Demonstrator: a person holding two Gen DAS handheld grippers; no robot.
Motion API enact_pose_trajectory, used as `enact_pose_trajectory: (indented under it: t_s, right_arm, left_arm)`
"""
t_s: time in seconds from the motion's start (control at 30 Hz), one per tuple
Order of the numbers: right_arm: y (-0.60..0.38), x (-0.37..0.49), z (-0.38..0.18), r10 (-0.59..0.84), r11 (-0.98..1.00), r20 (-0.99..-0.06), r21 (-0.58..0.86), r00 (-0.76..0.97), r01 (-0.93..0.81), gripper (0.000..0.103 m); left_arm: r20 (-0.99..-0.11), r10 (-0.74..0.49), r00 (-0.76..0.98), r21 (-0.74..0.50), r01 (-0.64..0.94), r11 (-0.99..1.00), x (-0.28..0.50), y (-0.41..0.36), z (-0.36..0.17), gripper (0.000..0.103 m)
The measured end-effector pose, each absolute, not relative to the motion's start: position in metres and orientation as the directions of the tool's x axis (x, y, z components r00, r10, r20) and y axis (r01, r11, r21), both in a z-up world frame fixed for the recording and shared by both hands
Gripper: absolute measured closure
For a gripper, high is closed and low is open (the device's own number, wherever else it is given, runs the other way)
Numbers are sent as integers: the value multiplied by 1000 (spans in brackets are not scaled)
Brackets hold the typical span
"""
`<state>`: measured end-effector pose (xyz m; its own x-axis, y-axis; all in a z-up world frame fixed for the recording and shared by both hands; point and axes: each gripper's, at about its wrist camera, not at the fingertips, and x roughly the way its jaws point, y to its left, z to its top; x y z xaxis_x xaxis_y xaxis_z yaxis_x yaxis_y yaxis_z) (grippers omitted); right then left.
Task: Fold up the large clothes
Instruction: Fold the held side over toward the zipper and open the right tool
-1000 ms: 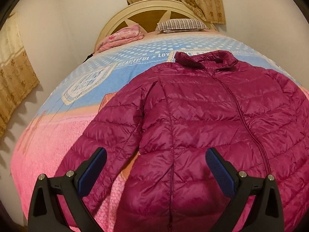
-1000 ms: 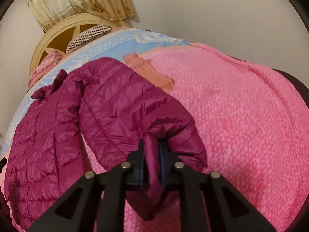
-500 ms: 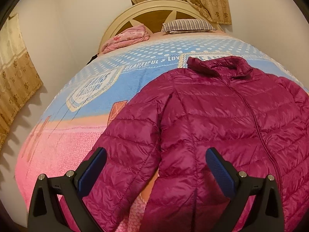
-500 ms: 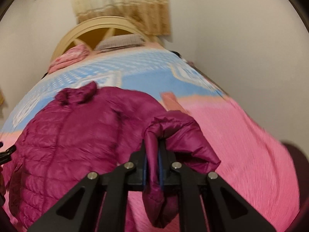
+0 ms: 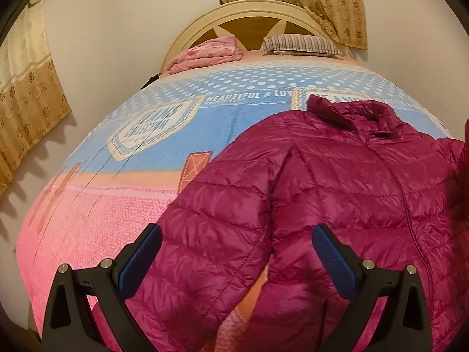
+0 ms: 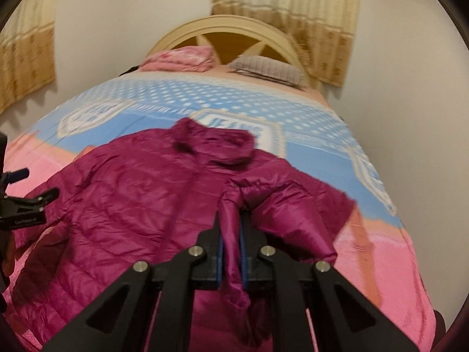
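Right wrist view: my right tongs (image 6: 231, 252) are clamped on the cuff of one sleeve (image 6: 293, 214) of a magenta quilted jacket (image 6: 132, 205), holding that sleeve lifted above the jacket's front. The jacket lies face up and zipped on a bed (image 6: 390, 258), collar (image 6: 214, 143) toward the headboard (image 6: 222, 29), spread over the pink end of the bedspread.

In the left wrist view, my left tongs (image 5: 234, 252) are apart and grip nothing; they hover over the jacket's other sleeve (image 5: 217, 228), which lies flat beside the body.

I judge the jacket light, puffy and soft, with a shiny shell that looks slippery. It will likely spring back from a fold, so each fold needs pressing down. Cuffs, hem and shoulder seams are firmer places to pinch than the quilted padding. I would take the free sleeve at its cuff.
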<state>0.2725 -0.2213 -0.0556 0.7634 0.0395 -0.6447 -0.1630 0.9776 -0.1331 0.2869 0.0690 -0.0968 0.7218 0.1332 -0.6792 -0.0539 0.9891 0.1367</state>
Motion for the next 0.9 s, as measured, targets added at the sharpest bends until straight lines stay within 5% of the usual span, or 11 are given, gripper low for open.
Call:
enact_pose_trajectory:
  t_s: [0.33,0.43,0.53,0.9]
  right_arm:
    - [-147,294,-118,112,971,-680,-81,724,-226,90]
    - [-140,297,-132,143,970,-695,-42,704,-239,76]
    - [-142,286,-134,204,958,-702,-1,682,-287,38]
    - [-178,228,-119,221,939,-687,-42,692,-342,30]
  left_arm:
    - [-696,137,705,124,-70,990,290,89,-97,1]
    - [-695,153,702,132,-86,988,290,89,-95,1]
    - [-701,147,697,113,-96,989,293,89,-93,1]
    - [-691,42,721,47,-13,999,306,37,-79,1]
